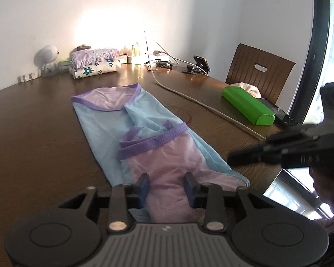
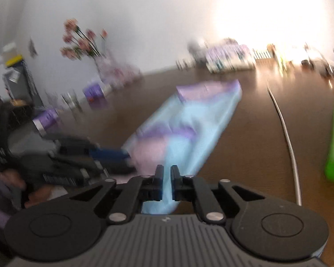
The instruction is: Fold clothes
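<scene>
My left gripper stands with fingers apart over the lilac near end of the blue and purple garment, my right gripper is pinched nearly together on its blue corner, and it lies lengthwise on the brown table.

The garment lies mid-worktop, a cable and a case to its right, folded clothes at the far edge.

The left gripper is hovering with jaws parted; the right gripper is seemingly pinching, jaws nearly together.
</scene>
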`<state>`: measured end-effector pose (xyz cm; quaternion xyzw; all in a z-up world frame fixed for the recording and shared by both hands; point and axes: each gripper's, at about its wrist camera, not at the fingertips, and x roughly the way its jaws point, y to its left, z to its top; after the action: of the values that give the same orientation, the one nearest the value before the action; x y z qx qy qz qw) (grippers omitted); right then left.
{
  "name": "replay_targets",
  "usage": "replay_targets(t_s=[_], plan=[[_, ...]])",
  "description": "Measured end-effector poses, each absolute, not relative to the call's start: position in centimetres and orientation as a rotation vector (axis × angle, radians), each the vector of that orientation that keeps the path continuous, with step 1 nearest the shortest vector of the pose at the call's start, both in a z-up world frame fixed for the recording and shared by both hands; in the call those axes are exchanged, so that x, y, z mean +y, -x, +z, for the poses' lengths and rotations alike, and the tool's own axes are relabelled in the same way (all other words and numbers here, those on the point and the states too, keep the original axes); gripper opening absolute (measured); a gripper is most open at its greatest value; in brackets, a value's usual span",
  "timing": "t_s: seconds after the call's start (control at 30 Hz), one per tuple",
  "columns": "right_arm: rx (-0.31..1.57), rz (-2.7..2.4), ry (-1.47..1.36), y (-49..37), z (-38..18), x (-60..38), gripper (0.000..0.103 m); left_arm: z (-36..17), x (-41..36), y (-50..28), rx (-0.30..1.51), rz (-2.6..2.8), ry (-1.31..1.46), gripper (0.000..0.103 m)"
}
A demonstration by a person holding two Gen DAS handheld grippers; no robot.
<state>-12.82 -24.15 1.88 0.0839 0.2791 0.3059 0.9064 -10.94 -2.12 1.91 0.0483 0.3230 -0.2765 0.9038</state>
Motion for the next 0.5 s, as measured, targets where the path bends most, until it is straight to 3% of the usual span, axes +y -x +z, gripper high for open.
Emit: replay_targets(t_s=[0.1, 0.27, 0.33, 0.37, 0.4, 0.47, 0.5], plan=[[0.541, 0.656, -0.201, 10.6, 2.1, -22.2, 0.009, 1.8, -1.7, 10.7, 0.675, -0.578, -0.080, 0.035], [0.641, 0.665, -0.200, 7.9, 0.5, -20.9, 0.010, 3.0, 0.2, 11.7, 0.622, -0.585, -0.063, 0.039], [0.648, 0.668, -0.204, 7.8, 0.7, -21.2, 0.010, 3.5, 1.5, 12.6, 0.585, -0.606, -0.066, 0.056], [0.651, 0.669, -0.206, 7.7, 0.8, -21.4, 0.014, 3.7, 1.8, 12.8, 0.584, -0.617, -0.079, 0.063], [0.621, 0.669, -0.206, 8.1, 1.1, -21.4, 0.024, 3.8, 2.1, 12.9, 0.584, -0.629, -0.091, 0.071], [0.584, 0.676, -0.193, 8.3, 1.6, -21.2, 0.041, 3.9, 2.0, 13.4, 0.574, -0.669, -0.145, 0.071], [0.566, 0.679, -0.186, 8.4, 1.9, -21.0, 0.041, 3.9, 1.8, 13.6, 0.570, -0.698, -0.174, 0.071]])
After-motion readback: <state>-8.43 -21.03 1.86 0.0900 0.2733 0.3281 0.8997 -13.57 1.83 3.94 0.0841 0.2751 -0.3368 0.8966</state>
